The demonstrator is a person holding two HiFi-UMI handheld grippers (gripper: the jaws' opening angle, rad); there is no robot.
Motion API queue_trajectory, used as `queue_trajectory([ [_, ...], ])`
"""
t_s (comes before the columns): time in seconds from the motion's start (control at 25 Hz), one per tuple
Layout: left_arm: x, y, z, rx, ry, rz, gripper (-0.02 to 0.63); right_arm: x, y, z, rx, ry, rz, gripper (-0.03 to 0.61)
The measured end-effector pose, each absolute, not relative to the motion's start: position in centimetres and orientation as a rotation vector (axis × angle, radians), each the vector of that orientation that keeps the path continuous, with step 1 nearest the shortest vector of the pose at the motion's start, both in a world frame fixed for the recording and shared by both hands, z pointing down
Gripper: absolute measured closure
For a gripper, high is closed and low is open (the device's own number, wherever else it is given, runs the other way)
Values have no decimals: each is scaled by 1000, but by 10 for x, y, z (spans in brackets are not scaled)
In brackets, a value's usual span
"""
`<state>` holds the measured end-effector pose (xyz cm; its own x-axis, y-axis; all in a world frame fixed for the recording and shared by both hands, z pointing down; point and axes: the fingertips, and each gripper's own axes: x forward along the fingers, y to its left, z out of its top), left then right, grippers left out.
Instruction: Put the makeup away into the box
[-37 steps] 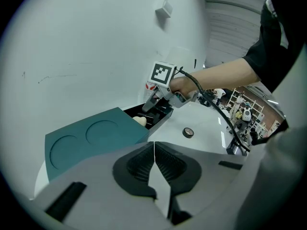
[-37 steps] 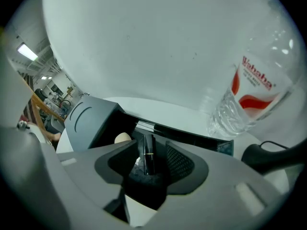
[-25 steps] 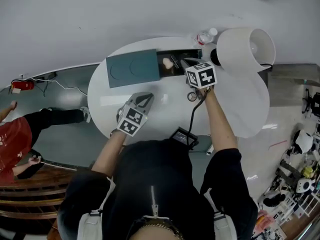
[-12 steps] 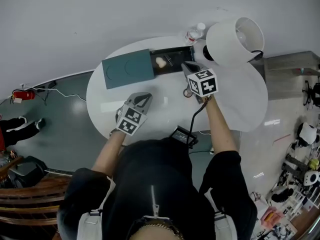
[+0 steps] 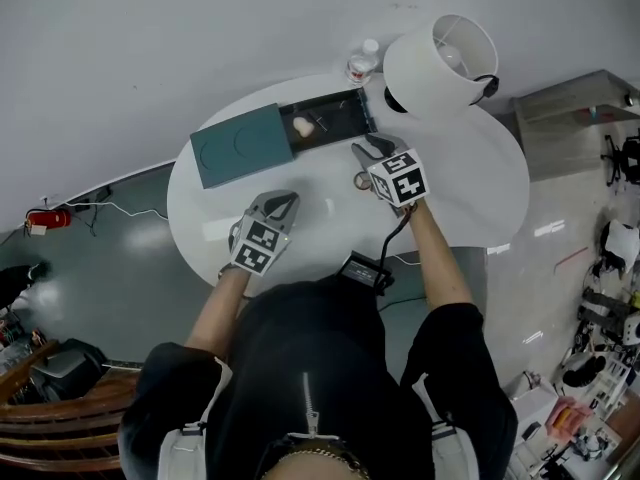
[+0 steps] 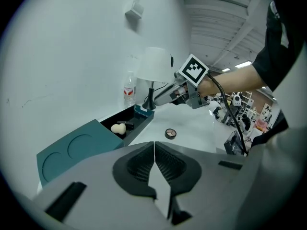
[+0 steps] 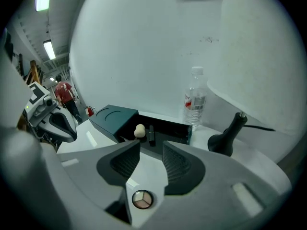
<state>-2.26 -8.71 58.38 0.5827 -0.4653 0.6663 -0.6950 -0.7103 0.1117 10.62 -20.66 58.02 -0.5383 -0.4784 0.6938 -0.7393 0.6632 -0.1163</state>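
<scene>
Drawn back from the box (image 5: pixel 240 146), the right gripper (image 7: pixel 151 150) is seen with jaws just opened, half apart and empty, above the compact (image 7: pixel 142 199) on the table (image 5: pixel 450 198). The left gripper (image 6: pixel 154 145) is closed on nothing. A sponge (image 7: pixel 139 131) and lipstick (image 7: pixel 151 135) are seen lying in the box.

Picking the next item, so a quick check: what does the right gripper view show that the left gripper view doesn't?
Right only: the right gripper from behind, its jaws just opened with nothing between them, and the left gripper from outside. Left only: the left gripper's own shut jaws and a black device. Both: box, sponge, compact, bottle, lamp.
</scene>
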Motion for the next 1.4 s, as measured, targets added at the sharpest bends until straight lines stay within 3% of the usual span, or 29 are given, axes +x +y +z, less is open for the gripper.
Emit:
queue_trajectory([
  [0.2, -15, -84, 582, 2468, -917, 890, 600, 122, -191, 592, 954, -2218, 550, 365],
  [0.52, -12, -80, 584, 2464, -912, 905, 600, 131, -156, 638, 833, -2140, 491, 307],
  [1.16, -11, -80, 588, 2441, -922, 914, 600, 131, -119, 698, 643, -2003, 466, 308],
  [1.4, -13, -80, 588, 2437, -927, 913, 600, 132, -117, 700, 642, -1995, 463, 361],
])
